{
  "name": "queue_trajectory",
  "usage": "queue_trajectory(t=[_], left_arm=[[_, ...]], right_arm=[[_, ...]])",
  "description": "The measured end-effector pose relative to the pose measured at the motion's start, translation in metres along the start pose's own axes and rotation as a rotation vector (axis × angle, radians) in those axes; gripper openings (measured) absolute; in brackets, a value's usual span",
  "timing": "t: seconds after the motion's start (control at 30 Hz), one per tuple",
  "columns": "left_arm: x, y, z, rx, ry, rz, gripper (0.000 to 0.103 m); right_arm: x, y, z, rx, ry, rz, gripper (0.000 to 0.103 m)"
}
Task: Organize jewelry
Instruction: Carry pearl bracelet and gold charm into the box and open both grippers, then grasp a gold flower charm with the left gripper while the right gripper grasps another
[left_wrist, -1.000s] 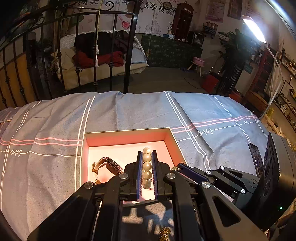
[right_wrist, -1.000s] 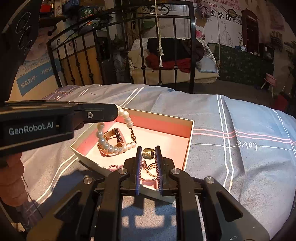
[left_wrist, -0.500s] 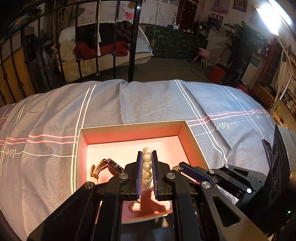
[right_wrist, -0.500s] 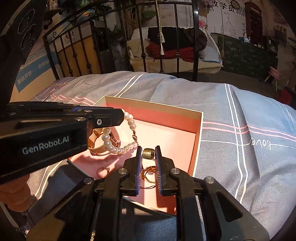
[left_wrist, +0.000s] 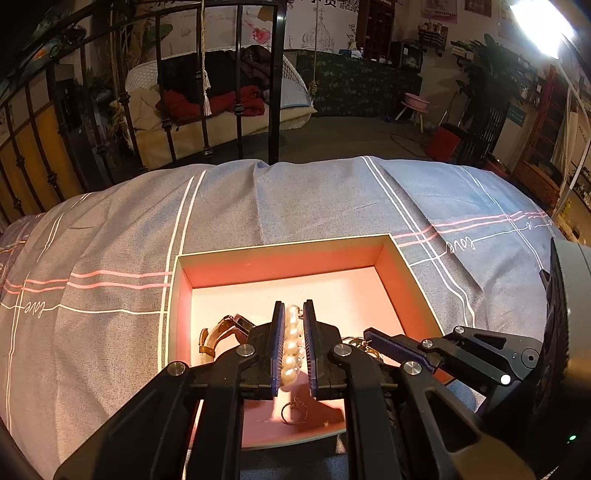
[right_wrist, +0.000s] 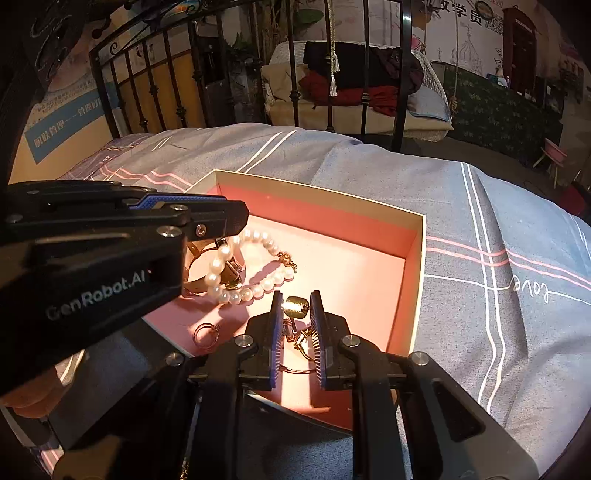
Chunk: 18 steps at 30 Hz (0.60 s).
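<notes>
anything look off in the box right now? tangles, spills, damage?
Nothing damaged or spilled. The pearl bracelet, pinched by the left gripper, drapes across the watch in the pink box. A ring lies loose. The right gripper holds a gold piece.

Dim, warm light; ceiling lamp (left_wrist: 539, 26) glares upper right, hard shadows, fisheye-bent edges.

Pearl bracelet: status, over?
Left gripper shut on pearl bracelet, over pink box. Right gripper shut on gold piece. Watch underneath.
</notes>
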<state>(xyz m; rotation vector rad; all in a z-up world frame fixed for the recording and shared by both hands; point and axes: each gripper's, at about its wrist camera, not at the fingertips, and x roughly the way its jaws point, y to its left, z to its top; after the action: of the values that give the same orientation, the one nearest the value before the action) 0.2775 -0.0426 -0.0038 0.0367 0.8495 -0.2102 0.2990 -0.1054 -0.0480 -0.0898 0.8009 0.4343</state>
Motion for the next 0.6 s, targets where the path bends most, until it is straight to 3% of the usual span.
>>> queue_trajectory(t=[0.07,0.1,0.23,0.3,0.37,0.6], left_arm=[[-0.009,0.002,0.000,-0.014,-0.013,0.006,0.025],[-0.015,0.003,-0.001,-0.022,-0.026,0.005,0.032],[-0.049,0.004,-0.016,-0.041,-0.083,-0.010,0.041],[-0.066,0.001,-0.034,-0.045,-0.098,-0.017,0.048],[-0.074,-0.005,-0.059,-0.039,-0.084,-0.035,0.050],[-0.065,-0.048,-0.136,0.086,0.026,-0.048,0.050]], right_arm=[[-0.005,0.001,-0.002,0.007,-0.008,-0.004,0.035],[-0.010,0.001,-0.003,0.008,-0.017,-0.010,0.037],[-0.043,0.002,-0.015,0.017,-0.054,-0.031,0.039],[-0.061,0.000,-0.029,0.035,-0.057,-0.070,0.047],[-0.075,-0.005,-0.048,0.065,-0.054,-0.101,0.052],[-0.088,-0.010,-0.108,0.133,0.014,-0.100,0.052]])
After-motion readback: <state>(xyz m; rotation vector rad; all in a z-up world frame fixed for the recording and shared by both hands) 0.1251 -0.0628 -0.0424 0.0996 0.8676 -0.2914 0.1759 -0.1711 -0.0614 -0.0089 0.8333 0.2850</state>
